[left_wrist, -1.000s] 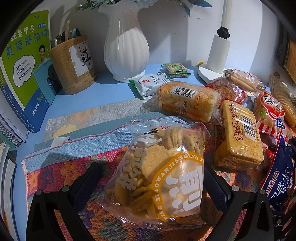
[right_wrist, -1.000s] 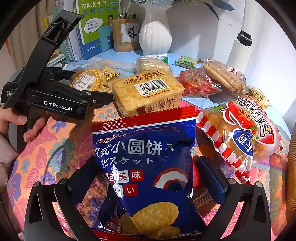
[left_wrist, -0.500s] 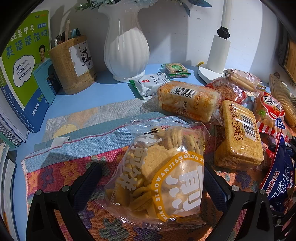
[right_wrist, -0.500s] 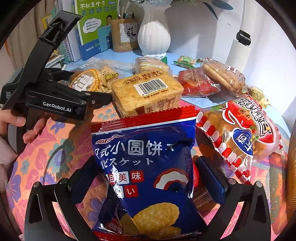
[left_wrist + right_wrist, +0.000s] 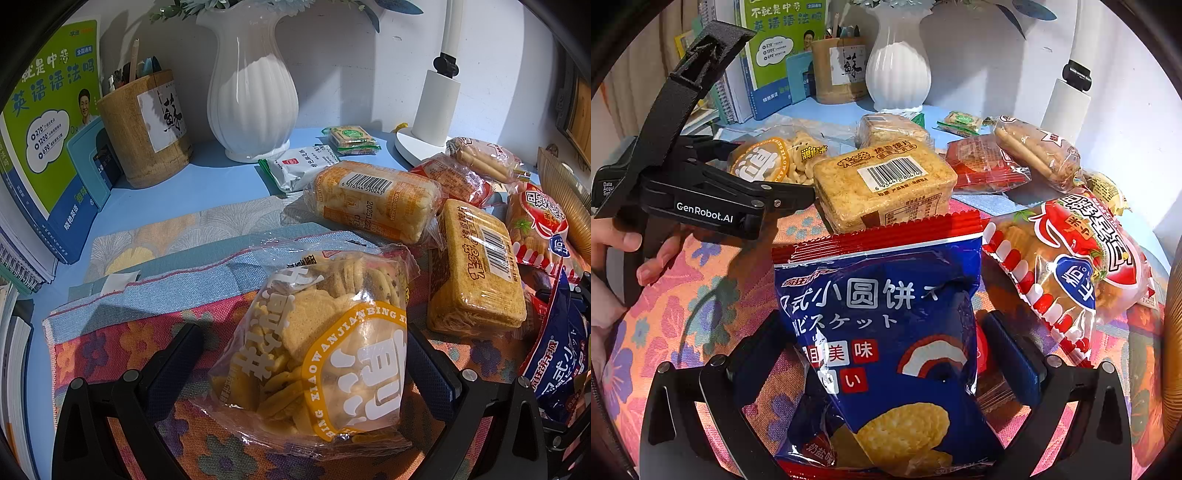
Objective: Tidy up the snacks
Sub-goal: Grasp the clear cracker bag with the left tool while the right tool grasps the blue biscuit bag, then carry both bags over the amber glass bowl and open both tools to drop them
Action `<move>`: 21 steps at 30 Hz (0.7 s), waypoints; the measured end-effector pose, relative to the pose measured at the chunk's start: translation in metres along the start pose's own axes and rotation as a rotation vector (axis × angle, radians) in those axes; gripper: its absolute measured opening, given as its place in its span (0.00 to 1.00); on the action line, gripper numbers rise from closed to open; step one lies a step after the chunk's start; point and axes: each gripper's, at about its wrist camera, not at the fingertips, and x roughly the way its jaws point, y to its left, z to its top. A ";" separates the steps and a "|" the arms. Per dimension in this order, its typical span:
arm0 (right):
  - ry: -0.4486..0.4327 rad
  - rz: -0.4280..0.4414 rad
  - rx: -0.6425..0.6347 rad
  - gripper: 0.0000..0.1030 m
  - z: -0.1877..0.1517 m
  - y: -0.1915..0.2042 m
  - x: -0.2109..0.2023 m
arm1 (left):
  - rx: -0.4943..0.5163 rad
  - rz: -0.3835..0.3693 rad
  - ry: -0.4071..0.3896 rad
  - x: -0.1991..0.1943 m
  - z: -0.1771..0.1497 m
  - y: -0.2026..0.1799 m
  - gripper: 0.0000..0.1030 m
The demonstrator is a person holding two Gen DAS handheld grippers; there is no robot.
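Observation:
My left gripper (image 5: 303, 343) is open, its fingers on either side of a clear bag of small yellow cookies (image 5: 317, 354) that rests on the floral cloth (image 5: 110, 350). There is a gap at the left finger, while the right finger is close against the bag. My right gripper (image 5: 879, 332) is also open. Between its fingers stands a blue biscuit bag (image 5: 882, 332) with a red top, and cloth shows beside the left finger. In the right wrist view, a hand (image 5: 646, 258) holds the left gripper at the left.
Ahead lie two toast-slice packs (image 5: 476, 273) (image 5: 373, 199), a red-and-white cracker bag (image 5: 1071, 266), a red packet (image 5: 986, 166), a biscuit-stick bag (image 5: 1034, 151) and two small packets (image 5: 303, 166) (image 5: 351, 136). A white vase (image 5: 251, 96), pen holder (image 5: 144, 129), books (image 5: 51, 122) and lamp base (image 5: 436, 110) line the back. A woven basket rim (image 5: 565, 199) is at the right.

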 end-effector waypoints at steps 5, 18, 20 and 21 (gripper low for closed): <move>0.000 -0.001 0.000 1.00 0.000 0.000 0.000 | 0.000 0.000 0.000 0.000 -0.001 0.000 1.00; -0.105 0.051 0.091 0.54 -0.005 -0.014 -0.022 | 0.029 0.035 -0.130 -0.027 -0.009 -0.008 0.57; -0.134 0.081 0.102 0.53 -0.006 -0.016 -0.028 | 0.002 0.015 -0.155 -0.032 -0.010 -0.002 0.57; -0.164 0.091 0.113 0.52 -0.007 -0.017 -0.033 | -0.017 0.006 -0.168 -0.034 -0.011 0.002 0.57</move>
